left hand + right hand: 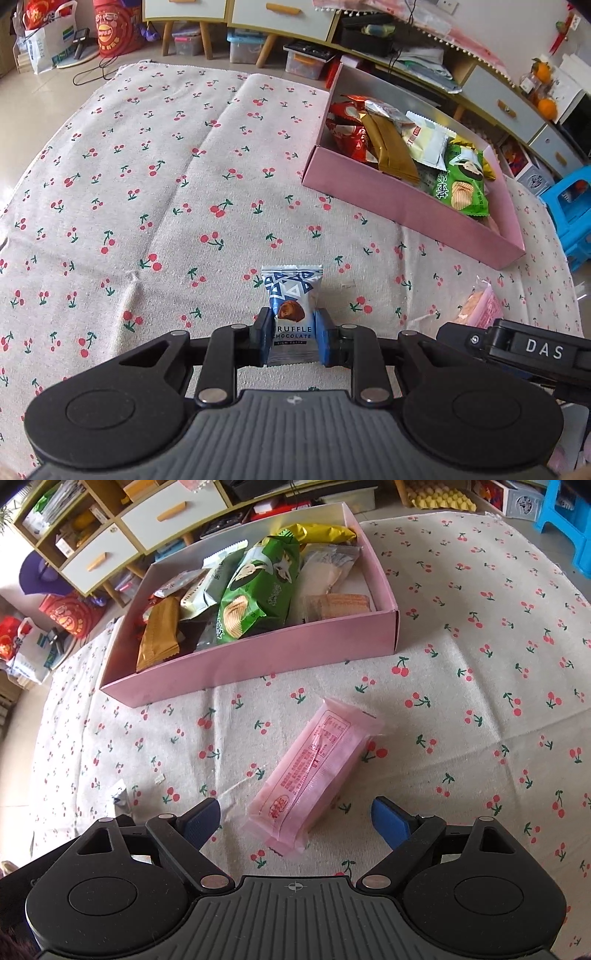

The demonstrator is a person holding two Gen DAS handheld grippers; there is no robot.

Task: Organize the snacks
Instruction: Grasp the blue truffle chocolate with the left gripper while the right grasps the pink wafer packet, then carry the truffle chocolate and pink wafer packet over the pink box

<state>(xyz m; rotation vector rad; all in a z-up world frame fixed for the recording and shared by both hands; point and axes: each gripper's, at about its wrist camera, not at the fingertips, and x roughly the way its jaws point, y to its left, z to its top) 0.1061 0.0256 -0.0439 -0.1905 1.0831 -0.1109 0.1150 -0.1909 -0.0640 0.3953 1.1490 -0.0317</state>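
Left gripper (pixel 293 341) jaws clamp one truffle chocolate (pixel 290 301); right gripper (pixel 295 818) jaws wide around one pink packet (pixel 314 771)

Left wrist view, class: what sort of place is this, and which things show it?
Most likely a lived-in home room. A cherry-print cloth covers the work surface, a low cabinet with drawers stands behind with storage bins beneath it, and a blue plastic stool sits beside.

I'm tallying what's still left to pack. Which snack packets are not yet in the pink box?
Two: the blue truffle chocolate packet, clamped in the left gripper, and the long pink wafer pack lying on the cherry cloth between the open right gripper's fingers.
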